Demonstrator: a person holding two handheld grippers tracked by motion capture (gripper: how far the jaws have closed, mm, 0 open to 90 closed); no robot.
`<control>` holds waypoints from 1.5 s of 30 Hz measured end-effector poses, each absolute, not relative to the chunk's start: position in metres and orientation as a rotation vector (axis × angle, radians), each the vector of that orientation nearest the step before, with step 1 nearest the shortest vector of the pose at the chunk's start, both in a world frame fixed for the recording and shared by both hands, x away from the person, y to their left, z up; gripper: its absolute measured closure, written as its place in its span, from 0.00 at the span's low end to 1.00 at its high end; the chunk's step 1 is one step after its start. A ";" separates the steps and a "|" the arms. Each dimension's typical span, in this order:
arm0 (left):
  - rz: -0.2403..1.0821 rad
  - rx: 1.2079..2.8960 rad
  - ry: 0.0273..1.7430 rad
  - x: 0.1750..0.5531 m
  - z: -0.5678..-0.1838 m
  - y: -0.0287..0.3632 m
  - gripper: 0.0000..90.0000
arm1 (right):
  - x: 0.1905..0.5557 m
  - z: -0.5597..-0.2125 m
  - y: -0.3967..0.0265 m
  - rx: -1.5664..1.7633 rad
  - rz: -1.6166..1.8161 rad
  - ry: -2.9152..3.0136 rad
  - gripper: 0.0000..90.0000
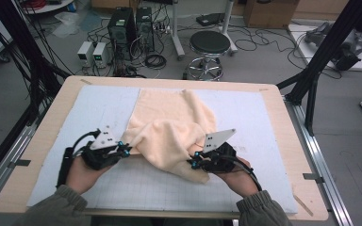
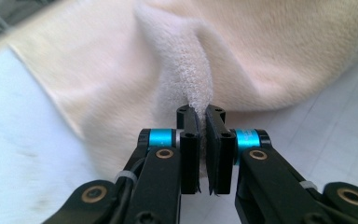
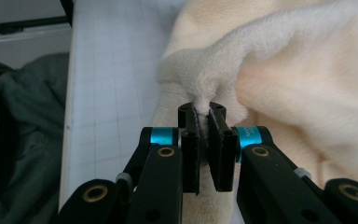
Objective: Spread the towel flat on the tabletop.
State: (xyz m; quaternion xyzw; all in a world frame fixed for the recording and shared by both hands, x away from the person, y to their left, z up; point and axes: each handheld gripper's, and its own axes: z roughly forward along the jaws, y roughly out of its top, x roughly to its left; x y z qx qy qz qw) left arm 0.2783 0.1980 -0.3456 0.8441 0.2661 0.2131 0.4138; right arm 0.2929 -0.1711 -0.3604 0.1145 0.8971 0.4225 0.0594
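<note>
A cream fleece towel (image 1: pixel 169 125) lies rumpled on the white gridded mat (image 1: pixel 136 186) in the high view, its far part flat and its near part bunched up. My left gripper (image 1: pixel 126 149) is shut on the towel's left near edge; in the left gripper view a ridge of the towel (image 2: pixel 193 79) runs into the closed jaws of the left gripper (image 2: pixel 201 116). My right gripper (image 1: pixel 193 162) is shut on the towel's right near edge; in the right gripper view a fold of the towel (image 3: pixel 214 74) is pinched by the right gripper (image 3: pixel 204 114).
The mat covers a wooden table (image 1: pixel 52 122). Beyond the table's far edge stand a black stool (image 1: pixel 209 44) and computer towers (image 1: pixel 122 26) among cables on the floor. Black frame posts (image 1: pixel 327 42) rise at the right. A person's green sleeves (image 1: pixel 259 212) enter at the bottom.
</note>
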 end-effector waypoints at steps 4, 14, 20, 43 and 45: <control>0.581 2.098 0.691 0.285 -0.320 0.218 0.94 | 0.292 -0.342 -0.174 0.327 1.299 2.657 0.94; 0.562 2.149 0.961 0.381 -0.368 0.210 0.94 | 0.353 -0.363 -0.182 0.629 1.211 2.569 0.94; 0.532 2.192 1.052 0.404 -0.391 0.202 0.73 | 0.384 -0.387 -0.185 0.765 1.178 2.591 0.89; 0.379 2.228 0.700 0.335 -0.422 0.124 0.58 | 0.362 -0.376 -0.194 0.694 1.147 2.607 0.66; 0.393 2.256 0.696 0.337 -0.427 0.120 0.73 | 0.362 -0.376 -0.195 0.686 1.141 2.606 0.65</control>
